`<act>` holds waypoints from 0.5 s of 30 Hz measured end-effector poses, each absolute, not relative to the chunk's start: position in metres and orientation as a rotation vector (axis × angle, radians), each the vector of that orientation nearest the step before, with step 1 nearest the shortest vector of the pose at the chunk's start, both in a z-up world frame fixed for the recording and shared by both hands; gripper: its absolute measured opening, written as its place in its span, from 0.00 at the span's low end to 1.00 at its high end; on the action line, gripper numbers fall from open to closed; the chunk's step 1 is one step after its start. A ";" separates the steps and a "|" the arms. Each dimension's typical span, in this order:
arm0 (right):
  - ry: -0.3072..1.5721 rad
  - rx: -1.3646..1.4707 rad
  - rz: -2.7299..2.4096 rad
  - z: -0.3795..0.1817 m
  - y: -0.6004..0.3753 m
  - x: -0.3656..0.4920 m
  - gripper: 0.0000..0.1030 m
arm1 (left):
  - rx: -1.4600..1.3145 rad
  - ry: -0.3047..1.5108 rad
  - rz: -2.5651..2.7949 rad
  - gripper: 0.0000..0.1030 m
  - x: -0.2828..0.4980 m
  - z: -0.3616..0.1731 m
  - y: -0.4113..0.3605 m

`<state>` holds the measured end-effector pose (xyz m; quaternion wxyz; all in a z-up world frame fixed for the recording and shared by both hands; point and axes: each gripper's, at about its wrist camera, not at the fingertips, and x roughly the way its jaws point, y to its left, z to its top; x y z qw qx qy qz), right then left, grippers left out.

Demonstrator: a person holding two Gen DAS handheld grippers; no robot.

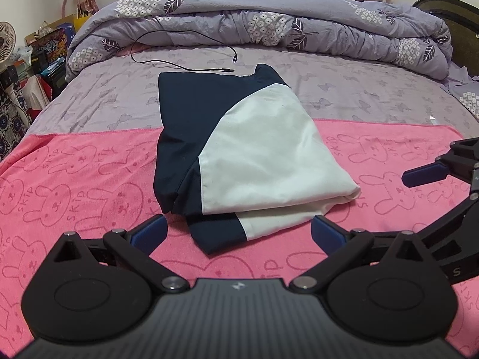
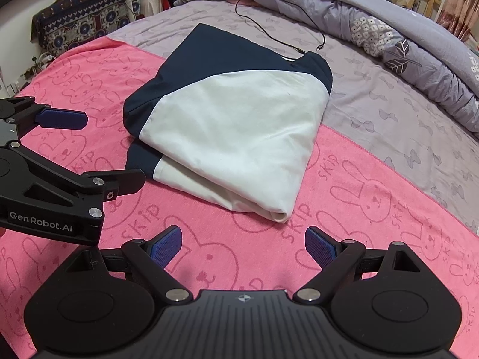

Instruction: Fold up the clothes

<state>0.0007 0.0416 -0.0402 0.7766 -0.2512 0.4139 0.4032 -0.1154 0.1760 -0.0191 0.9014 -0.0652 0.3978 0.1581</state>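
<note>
Left to right, left wrist view: cluttered floor items at the bed's left edge, contents too blurred to tell. Pink towel (image 1: 74,179) spread over the near part of the lilac sheet (image 1: 104,89). Folded garment (image 1: 239,149), navy and white, lies mid-bed, half on the towel, half on the sheet. Black cable (image 1: 167,62) sits on the sheet just behind it; rumpled duvet (image 1: 269,21) beyond. Left gripper (image 1: 238,234) has its blue pads spread wide, empty, hovering just short of the garment's near edge. Right gripper (image 2: 243,246), right wrist view: pads also spread, nothing between them, near the garment's white corner, apart from it. Patterned bag (image 2: 80,21) stands beside the bed, contents not visible.
</note>
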 end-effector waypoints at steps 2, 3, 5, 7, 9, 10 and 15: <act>0.889 -0.536 0.870 -0.039 0.039 -0.002 0.87 | -0.138 0.816 0.336 1.00 -0.119 -0.017 0.174; 0.885 -0.521 0.872 -0.037 0.037 -0.004 0.87 | -0.147 0.806 0.344 1.00 -0.122 -0.016 0.173; 0.876 -0.491 0.875 -0.035 0.031 -0.008 0.87 | -0.169 0.784 0.359 1.00 -0.128 -0.013 0.171; 0.867 -0.461 0.877 -0.033 0.026 -0.011 0.87 | -0.206 0.757 0.379 1.00 -0.135 -0.010 0.169; 0.857 -0.431 0.880 -0.031 0.021 -0.015 0.88 | -0.250 0.724 0.412 1.00 -0.143 -0.008 0.166; 0.853 -0.416 0.881 -0.030 0.018 -0.017 0.88 | -0.280 0.711 0.428 1.00 -0.148 -0.009 0.165; 0.813 -0.319 0.858 -0.036 -0.005 -0.033 0.91 | -0.403 0.664 0.508 1.00 -0.172 -0.025 0.154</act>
